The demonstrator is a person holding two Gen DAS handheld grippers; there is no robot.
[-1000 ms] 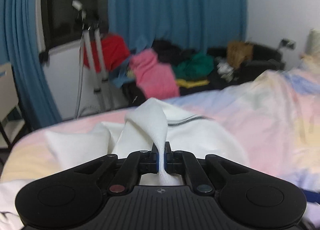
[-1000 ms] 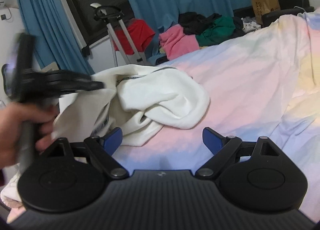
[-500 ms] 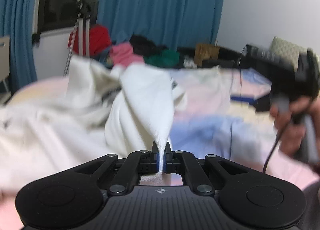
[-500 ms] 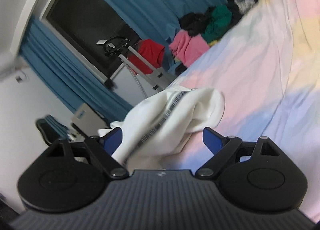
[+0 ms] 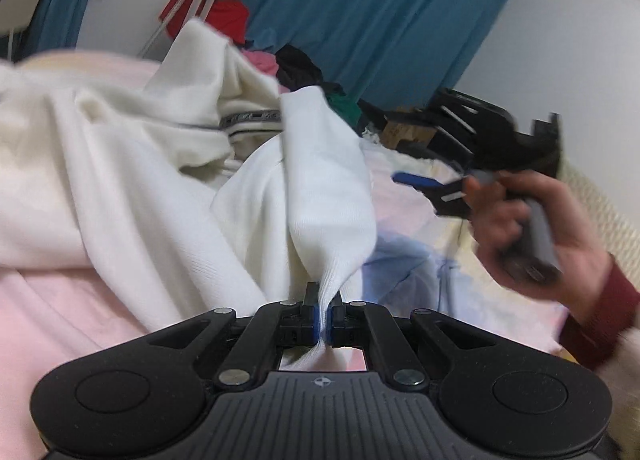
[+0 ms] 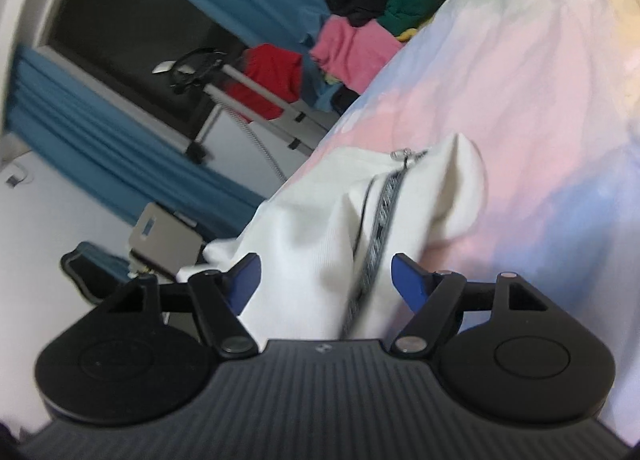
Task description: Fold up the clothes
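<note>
A bunched corner of the white garment (image 5: 328, 196) is pinched between the tightly closed jaws of the left gripper (image 5: 322, 314); the rest of the cloth is spread towards ten o'clock over the pastel bedspread (image 5: 52, 324); at three o'clock a hand (image 5: 532, 228) is seen around the right gripper (image 6: 325, 280); its jaws are closing, with the garment's zipped edge (image 6: 380, 228) between the blue pads, not yet pressed; heaped clothes (image 6: 360, 40) are seen at twelve o'clock.

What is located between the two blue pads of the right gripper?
In the right wrist view, the white garment with its grey patterned zipper band lies between the closing right gripper's pads, not yet pinched.
</note>
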